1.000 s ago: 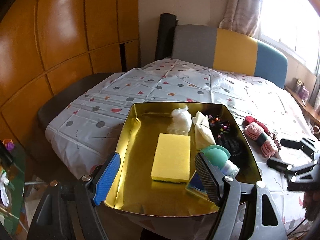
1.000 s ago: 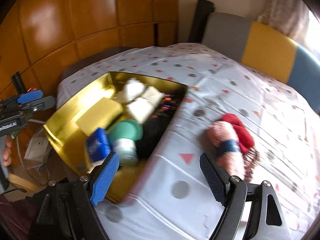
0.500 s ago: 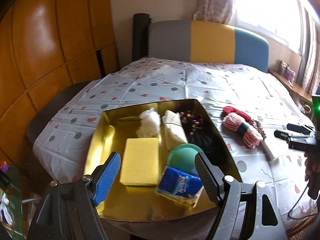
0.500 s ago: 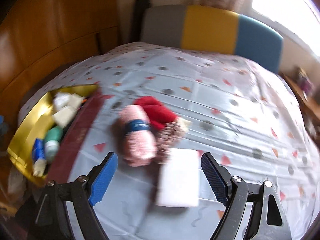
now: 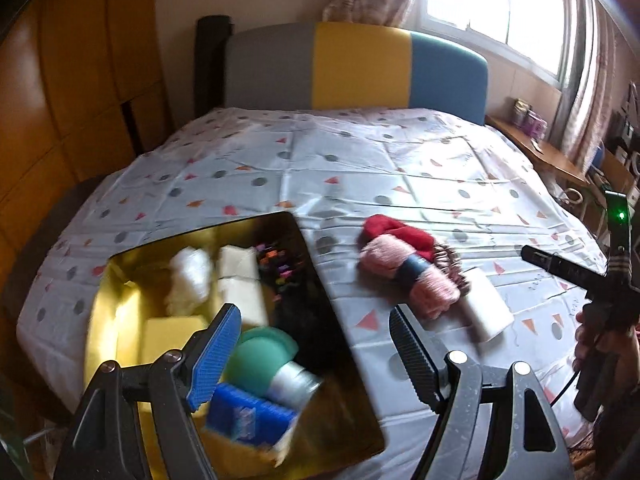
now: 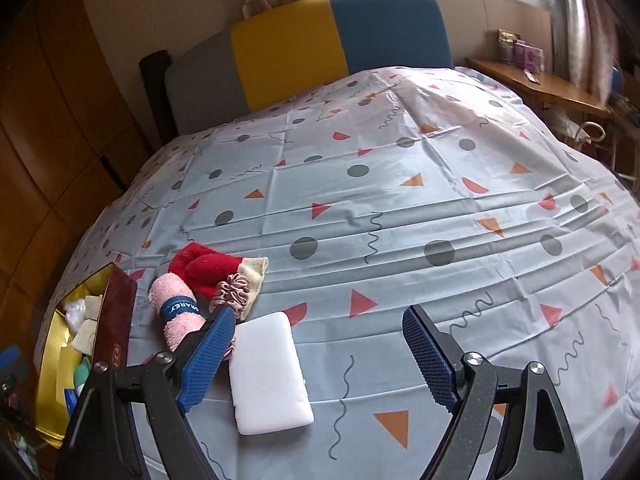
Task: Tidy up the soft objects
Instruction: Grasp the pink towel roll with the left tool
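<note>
White sponge [image 6: 270,372] beside wide-open, empty right hand-held gripper [image 6: 320,356]

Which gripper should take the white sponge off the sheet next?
Right. The open right gripper hangs just beside the white sponge, while the open left gripper faces the gold tray.

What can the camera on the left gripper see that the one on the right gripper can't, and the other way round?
Only the left wrist view shows the gold tray's full contents: a yellow sponge, a green-capped bottle, a blue packet, and the right gripper itself. Only the right wrist view shows the pink scrunchie clearly. Both show the pink towel roll, red socks and white sponge lying on the patterned sheet.
</note>
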Tool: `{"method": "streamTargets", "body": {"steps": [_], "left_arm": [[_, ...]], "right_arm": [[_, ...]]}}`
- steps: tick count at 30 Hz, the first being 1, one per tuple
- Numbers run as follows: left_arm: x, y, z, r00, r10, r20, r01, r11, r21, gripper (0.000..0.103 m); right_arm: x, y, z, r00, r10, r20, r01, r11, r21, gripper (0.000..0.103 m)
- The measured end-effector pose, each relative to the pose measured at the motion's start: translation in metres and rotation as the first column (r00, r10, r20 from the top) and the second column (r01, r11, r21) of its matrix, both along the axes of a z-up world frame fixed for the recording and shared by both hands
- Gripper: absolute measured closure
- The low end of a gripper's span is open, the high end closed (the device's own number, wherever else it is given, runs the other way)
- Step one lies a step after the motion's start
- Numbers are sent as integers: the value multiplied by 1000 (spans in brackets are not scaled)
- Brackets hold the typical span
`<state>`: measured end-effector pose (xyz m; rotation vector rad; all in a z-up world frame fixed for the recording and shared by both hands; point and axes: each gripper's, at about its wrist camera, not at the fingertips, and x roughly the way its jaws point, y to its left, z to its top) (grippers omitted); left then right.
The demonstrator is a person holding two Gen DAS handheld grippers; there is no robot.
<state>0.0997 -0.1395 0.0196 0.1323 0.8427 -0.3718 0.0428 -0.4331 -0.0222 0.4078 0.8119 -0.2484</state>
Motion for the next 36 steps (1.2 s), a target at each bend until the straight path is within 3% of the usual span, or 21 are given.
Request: {"method": "streamTargets", "body": {"steps": [7, 13, 17, 21, 23, 25, 28, 36], "left_arm": [[42, -64, -18, 983, -57, -177, 44, 996, -77, 27], [79, -105, -58, 947, 6, -321, -28, 998, -64, 30], [99, -121, -82, 925, 46, -378, -71, 996, -54, 30], [110, -133, -98, 921, 61, -384, -76, 997, -22, 31], [111, -138, -110, 914, 63, -400, -68, 998, 3, 50], [108, -139, -115, 923, 42, -384, -46, 999, -2, 51], [100, -137, -110, 935, 9, -355, -12, 1000, -6, 59], [45, -114, -79, 963, -96, -253, 102, 995, 9, 59]], "right_arm": [[0, 1, 6, 1000, -1, 20, 1, 1000, 0, 17], [-2, -5, 10, 999, -22, 45, 21, 999, 32, 17], [-3, -7, 11, 998, -24, 50, 21, 998, 55, 16], [-2, -9, 11, 998, -26, 58, 22, 997, 69, 16], [-1, -10, 10, 998, -29, 54, 25, 997, 72, 16], [-1, -10, 11, 998, -29, 54, 26, 997, 70, 16], [0, -11, 10, 998, -33, 49, 30, 998, 60, 16], [-1, -15, 6, 998, -60, 30, 58, 997, 59, 16]]}}
